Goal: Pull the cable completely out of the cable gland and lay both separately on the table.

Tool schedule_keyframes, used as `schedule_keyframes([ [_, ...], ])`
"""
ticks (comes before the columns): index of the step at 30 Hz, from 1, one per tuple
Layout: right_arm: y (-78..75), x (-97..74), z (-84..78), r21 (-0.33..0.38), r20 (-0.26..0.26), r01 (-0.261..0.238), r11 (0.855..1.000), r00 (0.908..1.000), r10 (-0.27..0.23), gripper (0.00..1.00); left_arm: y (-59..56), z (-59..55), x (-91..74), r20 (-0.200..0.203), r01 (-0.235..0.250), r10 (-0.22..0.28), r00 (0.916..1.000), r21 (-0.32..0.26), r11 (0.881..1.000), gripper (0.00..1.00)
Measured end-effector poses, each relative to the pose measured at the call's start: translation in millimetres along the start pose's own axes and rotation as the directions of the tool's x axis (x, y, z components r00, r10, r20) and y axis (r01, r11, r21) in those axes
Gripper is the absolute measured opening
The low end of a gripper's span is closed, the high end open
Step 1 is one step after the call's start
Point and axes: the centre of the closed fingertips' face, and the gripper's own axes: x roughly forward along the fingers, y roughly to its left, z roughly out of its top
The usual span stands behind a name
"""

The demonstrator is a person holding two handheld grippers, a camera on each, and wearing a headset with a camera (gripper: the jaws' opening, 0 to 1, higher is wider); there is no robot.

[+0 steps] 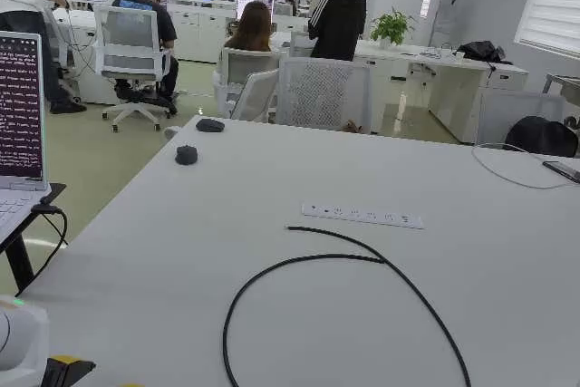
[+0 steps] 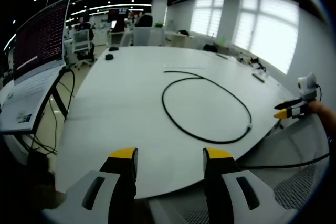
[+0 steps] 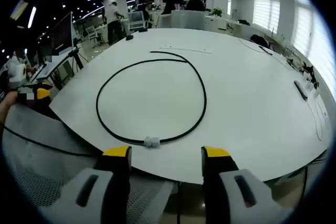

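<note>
Gaping wide and empty, right gripper (image 3: 166,153) jaws stand parallel at the bottom of the right gripper view, held short of the table (image 3: 252,103) edge. Cable gland (image 3: 151,141), small and white, lies on the table just ahead of those jaws, a bit toward the left jaw. It is close to the near edge and not touching the tongs. Gland sits on the cable (image 3: 97,103), long axis following the cable line, side to side across that view. Black cable makes 1 big flat loop out from the gland over the tabletop. At the far side the 2 strands meet, and 1 end runs a short way on, stopping near the white power strip (image 1: 362,216).

Left gripper (image 2: 170,156) jaws also wide apart, holding nothing, pointing in over the near table edge. Loop lies ahead of them, gland ahead and off to the right near the edge. The 2 grippers are well apart. Each shows small at the side of the other's view, yellow tips forward, with a hand (image 2: 321,113) behind the right one. Both held about level, aimed toward the table middle.

Laptop (image 2: 37,61) on a stand off the table's left side. People and office chairs far behind, across the room.
</note>
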Motion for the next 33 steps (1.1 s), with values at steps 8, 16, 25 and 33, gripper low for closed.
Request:
schedule_keyframes([
  [8, 1.1, 0.0, -0.5, -0.002, -0.003, -0.006, 1.0, 1.0, 0.006, 0.56, 0.1, -0.5, -0.1, -0.003, -0.001, 0.001, 1.0, 0.003, 1.0, 0.5],
  [16, 3.9, 0.3, -1.7, -0.02, -0.015, -0.013, 1.0, 0.9998, 0.012, 0.56, 0.1, -0.6, -0.6, -0.002, -0.001, 0.001, 1.0, 0.002, 1.0, 0.5],
  [25, 3.2, 0.1, -2.3, -0.027, -0.018, -0.006, 1.0, 0.9998, 0.005, 0.57, -0.5, -1.0, -0.9, -0.005, -0.002, 0.002, 1.0, 0.005, 1.0, 0.5],
  [33, 3.2, -0.2, -2.9, -0.023, -0.02, -0.008, 1.0, 0.9998, 0.008, 0.56, 0.0, -0.5, -0.3, -0.003, -0.001, 0.001, 1.0, 0.004, 1.0, 0.5],
])
